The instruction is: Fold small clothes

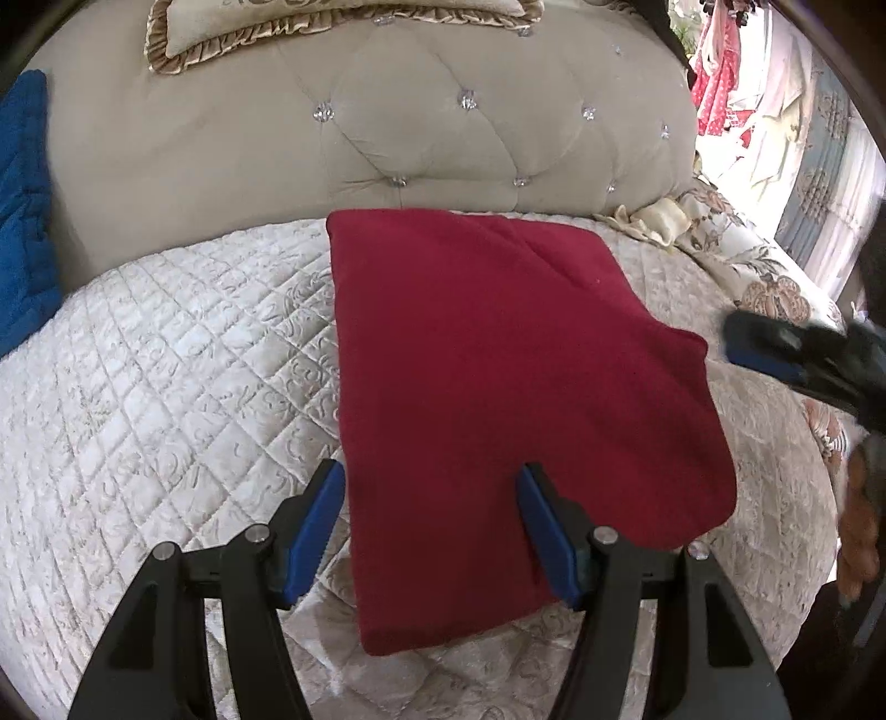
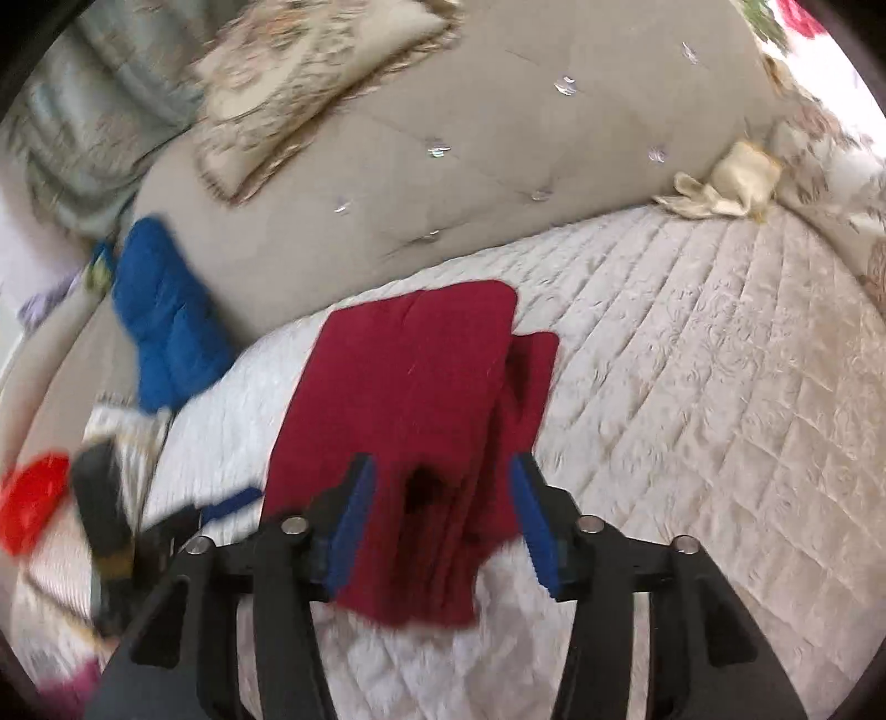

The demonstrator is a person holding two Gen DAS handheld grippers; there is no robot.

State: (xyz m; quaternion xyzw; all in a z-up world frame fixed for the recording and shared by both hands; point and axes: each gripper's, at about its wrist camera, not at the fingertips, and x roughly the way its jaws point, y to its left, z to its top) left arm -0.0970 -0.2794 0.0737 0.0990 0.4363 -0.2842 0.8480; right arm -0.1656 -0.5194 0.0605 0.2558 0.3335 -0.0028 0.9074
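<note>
**Red cloth folded flat on the quilt, both grippers spread over it**

So the red cloth (image 1: 515, 399) is lying on the quilt (image 1: 183, 354), just in front of the headboard (image 1: 354, 138). It's soft, fuzzy-looking fabric, folded into a rough rectangle with rounded corners. From the right wrist view you can see layers stacked up: a top flap with another edge peeking out on the right side, and a dark hole-like shadow near the close end.

Left gripper (image 1: 432, 515) sits over the near edge of the cloth with its blue pads wide apart, nothing pinched between them. Right gripper (image 2: 440, 509) is the same deal, fingers spread with the cloth's near end showing in the gap, not clamped on it. That view is pretty motion-blurred, so I can't tell if the pads actually touch the fabric.

The quilt is a cream, shiny thing stitched in diamonds with swirly embossing. The headboard is beige and tufted with little crystal buttons. A frilly gold-trimmed pillow (image 1: 332, 22) rests on top of it. There's a blue blanket (image 1: 25, 210), plush and quilted, off to the left against the headboard. A floral pillow (image 1: 775, 288) sits at the right edge, with a crumpled cream cloth (image 1: 659, 221) beside it.

No containers anywhere that I can see.
</note>
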